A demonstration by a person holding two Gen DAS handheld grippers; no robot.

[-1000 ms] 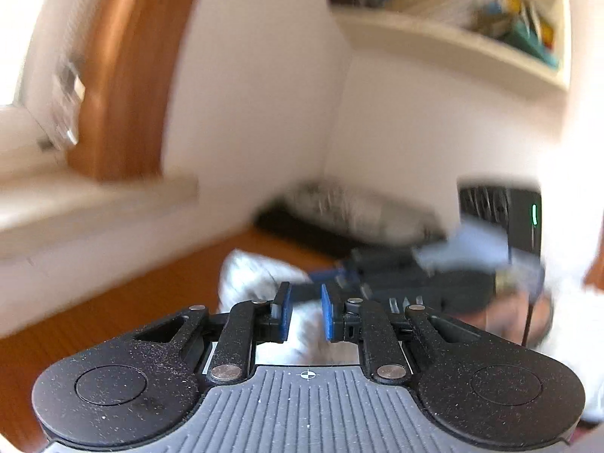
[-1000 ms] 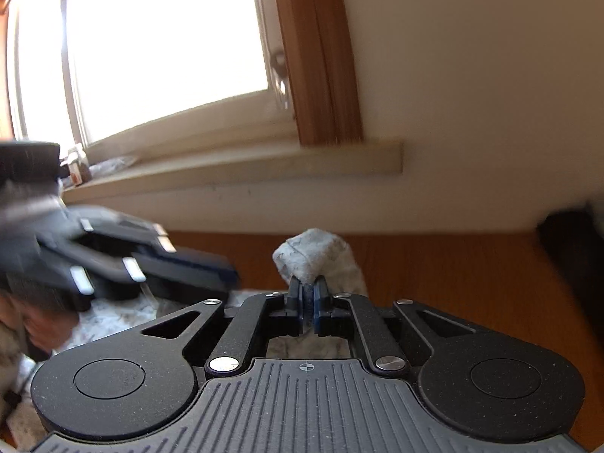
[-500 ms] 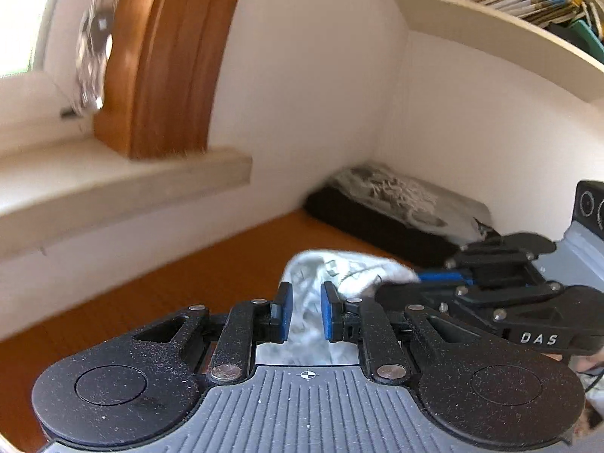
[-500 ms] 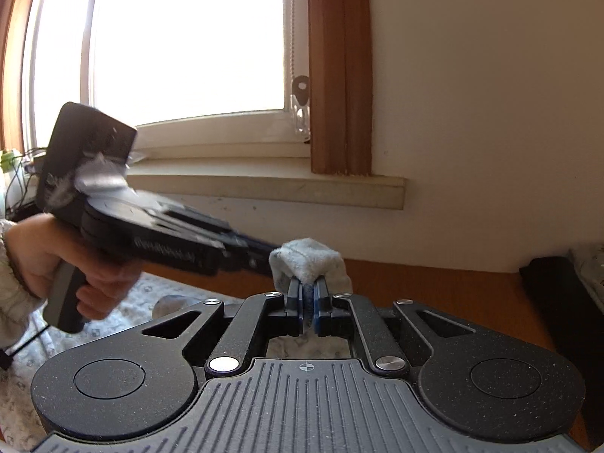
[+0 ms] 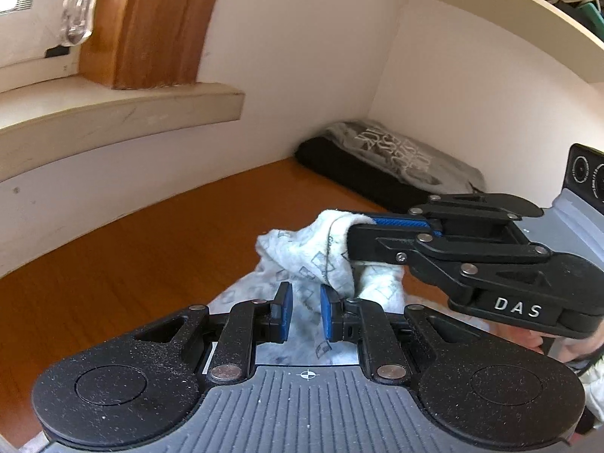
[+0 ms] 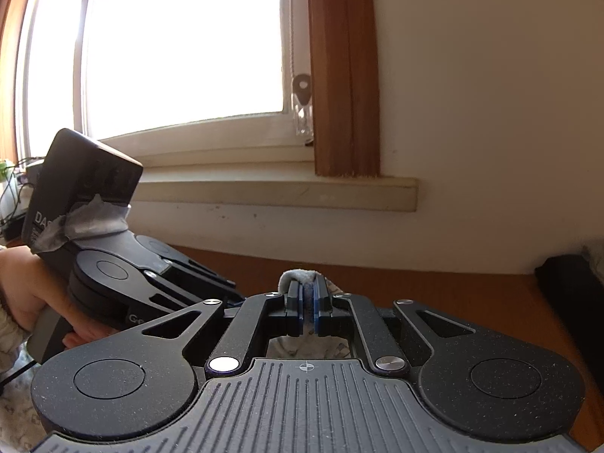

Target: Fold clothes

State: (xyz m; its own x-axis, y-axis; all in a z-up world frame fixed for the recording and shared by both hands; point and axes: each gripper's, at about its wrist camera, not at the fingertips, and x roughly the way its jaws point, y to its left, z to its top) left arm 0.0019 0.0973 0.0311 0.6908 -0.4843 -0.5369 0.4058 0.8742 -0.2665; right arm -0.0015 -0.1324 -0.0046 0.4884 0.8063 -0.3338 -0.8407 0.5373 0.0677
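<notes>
A: Left wrist view. Left gripper (image 5: pixel 305 313) logged with pads apart, nothing between them but the white patterned garment (image 5: pixel 302 264) lying beyond on the wooden tabletop (image 5: pixel 132 256). Right gripper (image 5: pixel 362 236) seen clamped on a raised, bunched edge of that garment, held clear of the wood.

B: Stage?

A: Judged mid-fold: one edge lifted, rest of cloth rumpled below, no flat folded shape visible. Laying over and smoothing left. Folded dark and grey clothes (image 5: pixel 389 162) noted in the far corner, well apart; possibly a finished stack, not provable.

B: Right wrist view?

A: Right gripper (image 6: pixel 308 311) pinched tight on a ridge of garment (image 6: pixel 298 277), cloth poking above the pads. Left gripper body (image 6: pixel 151 287) close beside on the left, held by a hand (image 6: pixel 30 294); its fingertips hidden there.

B: Obstructions?

A: Grippers crowded together; collision risk judged moderate. Windowsill (image 6: pixel 283 188) and wall (image 6: pixel 490 113) behind, out of the way.
</notes>
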